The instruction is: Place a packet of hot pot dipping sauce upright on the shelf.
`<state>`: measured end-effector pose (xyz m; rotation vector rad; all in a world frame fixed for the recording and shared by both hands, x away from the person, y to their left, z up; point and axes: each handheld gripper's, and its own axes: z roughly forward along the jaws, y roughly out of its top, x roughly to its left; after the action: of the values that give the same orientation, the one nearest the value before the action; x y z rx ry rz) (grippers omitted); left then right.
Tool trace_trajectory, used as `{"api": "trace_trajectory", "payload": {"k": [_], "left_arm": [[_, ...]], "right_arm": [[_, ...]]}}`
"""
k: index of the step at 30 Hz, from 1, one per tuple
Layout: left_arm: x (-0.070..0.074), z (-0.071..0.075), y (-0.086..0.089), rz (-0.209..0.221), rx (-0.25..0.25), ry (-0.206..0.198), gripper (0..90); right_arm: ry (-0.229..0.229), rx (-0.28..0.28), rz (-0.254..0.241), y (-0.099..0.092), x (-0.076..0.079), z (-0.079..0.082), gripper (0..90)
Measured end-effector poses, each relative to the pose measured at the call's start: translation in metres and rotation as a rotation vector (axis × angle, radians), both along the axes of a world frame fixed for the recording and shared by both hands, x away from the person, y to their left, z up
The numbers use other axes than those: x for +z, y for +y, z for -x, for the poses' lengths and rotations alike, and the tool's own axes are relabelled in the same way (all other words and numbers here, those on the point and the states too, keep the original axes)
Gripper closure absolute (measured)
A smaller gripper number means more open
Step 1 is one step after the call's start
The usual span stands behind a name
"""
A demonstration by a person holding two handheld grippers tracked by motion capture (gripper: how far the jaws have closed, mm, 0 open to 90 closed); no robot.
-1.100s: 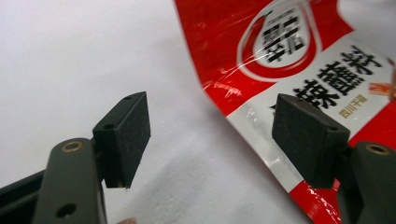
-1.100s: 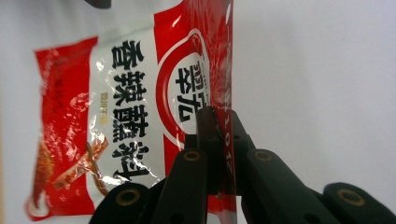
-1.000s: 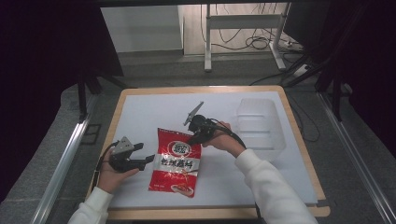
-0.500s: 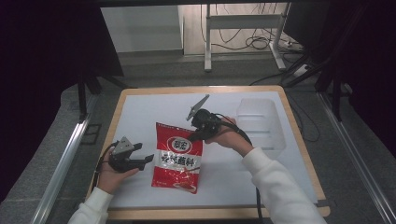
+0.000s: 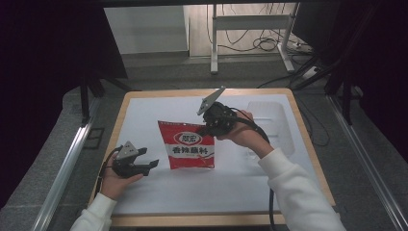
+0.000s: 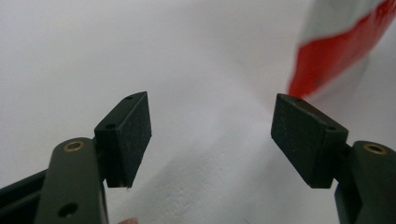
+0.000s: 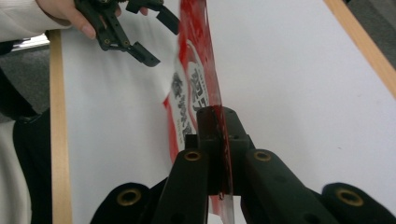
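Snack bag [image 5: 189, 150] pinched edge-on in right gripper [image 7: 219, 122] jaws — print foreshortened; left gripper [image 6: 212, 135] jaws spread.

snack bag [image 5: 190, 150] mid table [image 5: 144, 108] | clear tray [image 5: 272, 120] far R of bag | L gripper [image 5: 144, 166] near-L of bag
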<state>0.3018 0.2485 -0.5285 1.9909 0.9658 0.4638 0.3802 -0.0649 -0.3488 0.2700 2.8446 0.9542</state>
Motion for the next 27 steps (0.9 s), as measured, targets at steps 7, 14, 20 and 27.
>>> {"api": "trace_trajectory", "payload": {"k": [7, 14, 20, 27], "left_arm": [[-0.001, 0.0, -0.001, -0.009, -0.009, 0.002, 28.7], [-0.003, -0.001, -0.001, -0.017, -0.012, 0.006, 28.6], [-0.003, -0.001, -0.002, -0.019, -0.013, 0.005, 28.6], [-0.005, -0.002, -0.003, -0.036, -0.018, 0.013, 28.6]], "right_arm": [[-0.026, -0.03, -0.003, -0.009, 0.007, -0.005, 88.8], [-0.047, -0.061, -0.015, -0.021, 0.019, -0.008, 88.8], [-0.056, -0.087, -0.021, -0.035, 0.027, -0.011, 88.8], [-0.075, -0.113, -0.03, -0.05, 0.036, -0.012, 88.8]]}}
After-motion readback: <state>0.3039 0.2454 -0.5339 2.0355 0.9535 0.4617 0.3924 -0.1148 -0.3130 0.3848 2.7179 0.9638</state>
